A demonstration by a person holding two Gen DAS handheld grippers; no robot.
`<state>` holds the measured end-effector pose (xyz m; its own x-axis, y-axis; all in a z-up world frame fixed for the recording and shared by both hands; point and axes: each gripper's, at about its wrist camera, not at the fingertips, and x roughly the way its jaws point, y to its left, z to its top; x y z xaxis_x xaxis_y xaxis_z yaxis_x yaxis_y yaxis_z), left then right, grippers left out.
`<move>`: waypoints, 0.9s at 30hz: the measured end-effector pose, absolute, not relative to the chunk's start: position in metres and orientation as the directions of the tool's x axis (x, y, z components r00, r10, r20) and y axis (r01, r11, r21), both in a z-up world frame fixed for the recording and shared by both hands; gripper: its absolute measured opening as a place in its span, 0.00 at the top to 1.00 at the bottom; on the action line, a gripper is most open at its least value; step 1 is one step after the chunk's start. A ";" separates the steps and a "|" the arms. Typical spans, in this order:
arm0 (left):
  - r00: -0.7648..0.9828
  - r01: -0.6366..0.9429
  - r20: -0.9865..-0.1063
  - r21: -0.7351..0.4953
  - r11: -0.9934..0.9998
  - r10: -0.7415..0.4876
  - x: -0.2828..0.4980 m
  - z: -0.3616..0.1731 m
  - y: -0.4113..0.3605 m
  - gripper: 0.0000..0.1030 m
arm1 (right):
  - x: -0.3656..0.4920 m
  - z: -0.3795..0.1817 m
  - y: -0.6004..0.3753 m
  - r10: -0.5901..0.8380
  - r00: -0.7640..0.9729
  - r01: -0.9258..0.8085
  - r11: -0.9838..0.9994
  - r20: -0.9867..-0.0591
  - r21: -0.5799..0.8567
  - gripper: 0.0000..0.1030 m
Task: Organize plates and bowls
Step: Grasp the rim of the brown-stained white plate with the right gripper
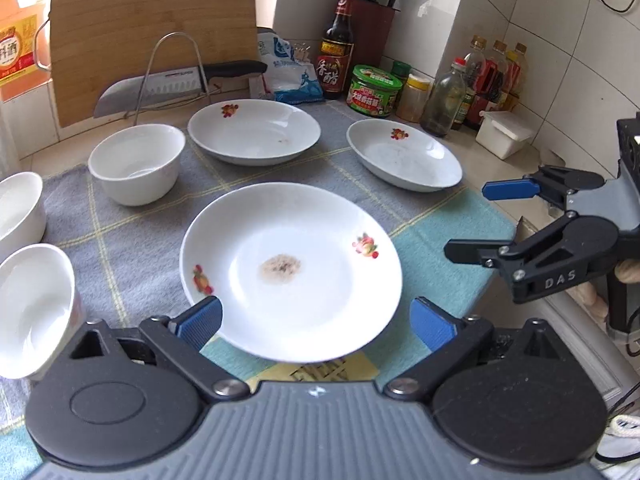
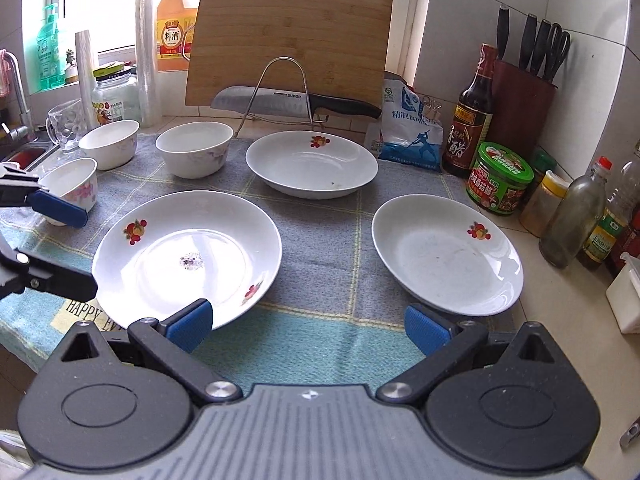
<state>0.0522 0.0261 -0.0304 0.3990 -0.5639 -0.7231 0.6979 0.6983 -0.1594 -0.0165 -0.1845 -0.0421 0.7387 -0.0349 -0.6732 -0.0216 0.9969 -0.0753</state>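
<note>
- The left gripper hangs low over the near plate, jaws spread wide with nothing between them; the plate's near rim lies just ahead of the blue pads
- The right gripper is likewise wide open and holds nothing; its left pad sits over the near plate's edge and its right pad just short of the right plate
- In the left wrist view the right gripper shows to the right of the near plate, one blue finger above one black, well apart
- The near plate lies on the mat, white with fruit prints on the rim and a brownish smear in its middle
- The far plate lies behind the near plate, on the mat, apart from it
- The right plate lies to the right of the near plate, at the mat's right edge, tilted a little
- Three white bowls stand left of and behind the near plate: one behind it beside the far plate, one further left, one at the mat's left edge with a pink flower print
- Behind the far plate a knife rests on a wire rack before a leaning board
- Right of the right plate stand a green jar, a vinegar bottle and other bottles, with a knife block behind
</note>
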 end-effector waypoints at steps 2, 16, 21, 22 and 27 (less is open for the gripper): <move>0.425 0.694 -0.734 -0.112 0.712 -0.530 0.050 -0.044 0.034 0.03 | -0.015 -0.043 -0.177 -0.033 0.736 -0.014 0.998 -0.676 -0.063 0.00; 0.481 0.714 -0.740 0.020 0.700 -0.470 0.044 -0.093 0.023 0.03 | 0.017 -0.055 -0.158 0.046 0.694 -0.115 0.992 -0.719 -0.047 0.00; 0.484 0.708 -0.737 0.014 0.706 -0.471 0.053 -0.094 0.017 0.00 | 0.034 -0.060 -0.167 0.097 0.679 -0.169 0.985 -0.728 -0.026 0.00; 0.489 0.703 -0.736 0.015 0.711 -0.468 0.054 -0.094 0.015 0.00 | 0.038 -0.061 -0.168 0.112 0.674 -0.186 0.982 -0.730 -0.022 0.00; 0.500 0.715 -0.712 0.019 0.699 -0.493 0.054 -0.096 0.016 0.00 | 0.061 -0.066 -0.175 0.168 0.648 -0.260 0.966 -0.743 -0.008 0.00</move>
<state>0.0535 0.0158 -0.0961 0.5002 -0.4926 -0.7121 0.7148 0.6991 0.0185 0.0610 -0.1750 -0.0655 0.6478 0.1681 -0.7431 -0.2599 0.9656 -0.0082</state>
